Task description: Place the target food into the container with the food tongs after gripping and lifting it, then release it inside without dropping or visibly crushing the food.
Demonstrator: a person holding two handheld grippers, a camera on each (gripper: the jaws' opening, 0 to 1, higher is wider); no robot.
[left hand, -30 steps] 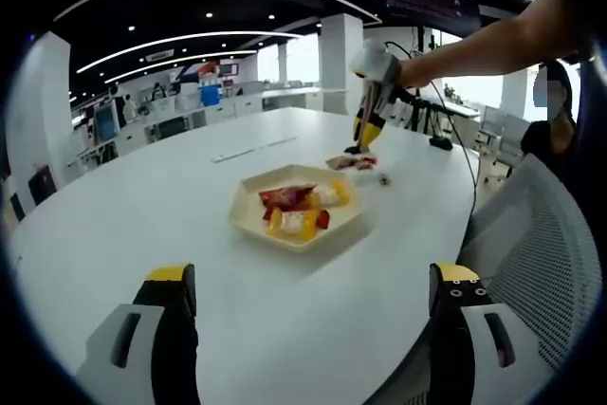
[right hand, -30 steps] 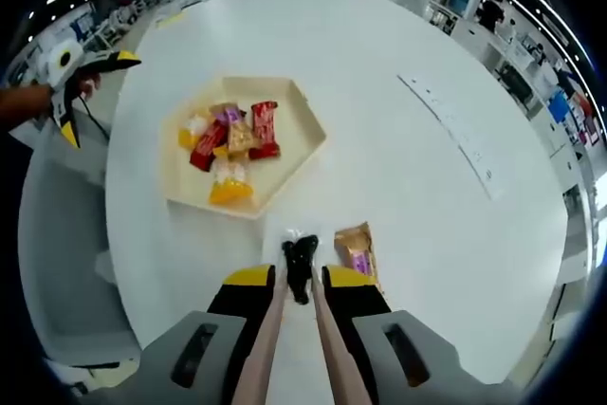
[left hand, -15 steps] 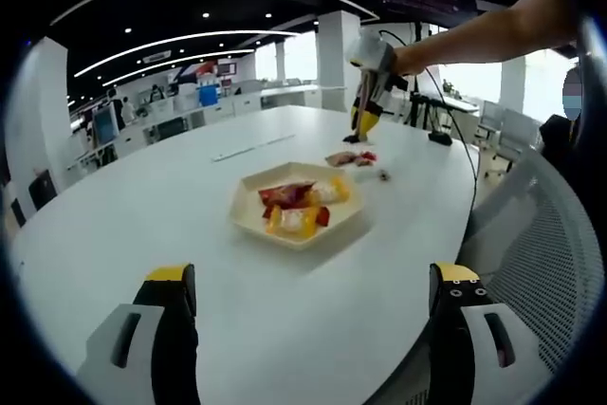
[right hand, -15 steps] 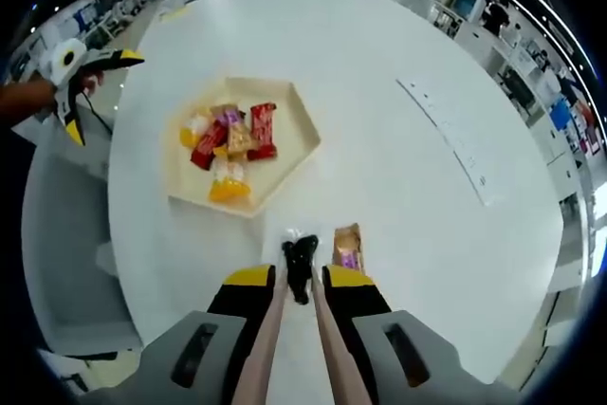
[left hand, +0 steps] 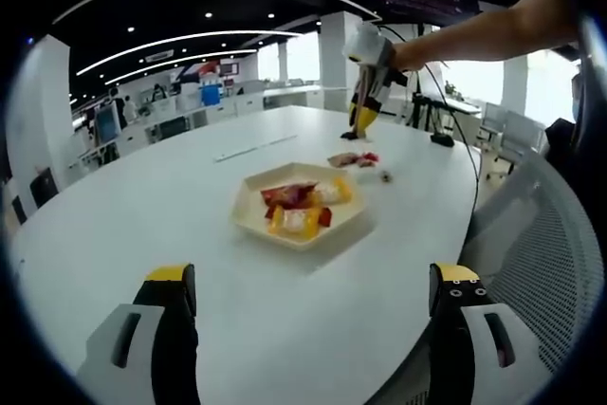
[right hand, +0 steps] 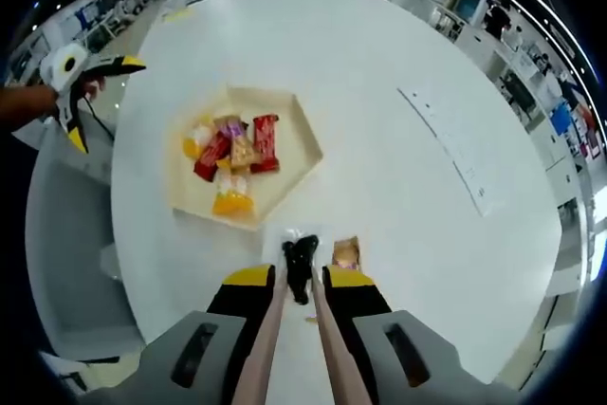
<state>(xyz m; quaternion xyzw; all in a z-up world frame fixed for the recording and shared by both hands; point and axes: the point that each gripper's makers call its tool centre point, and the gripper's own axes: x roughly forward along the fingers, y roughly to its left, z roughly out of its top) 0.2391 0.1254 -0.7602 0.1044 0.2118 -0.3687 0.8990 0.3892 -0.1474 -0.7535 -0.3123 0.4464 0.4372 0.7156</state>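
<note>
Right hand-held gripper (right hand: 300, 284) clenched on food tongs (right hand: 301, 329), raised over surface (right hand: 398, 187); tray (right hand: 302, 136) ahead. Left hand-held gripper (left hand: 308, 284) released, level.

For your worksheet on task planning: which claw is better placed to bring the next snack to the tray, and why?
The right claw: it holds the tongs over the loose snack beside the tray. The left claw hangs open, farther back.

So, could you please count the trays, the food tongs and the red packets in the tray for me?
Tray: 1
Food tongs: 1
Red packets: 2
Total: 4
</note>
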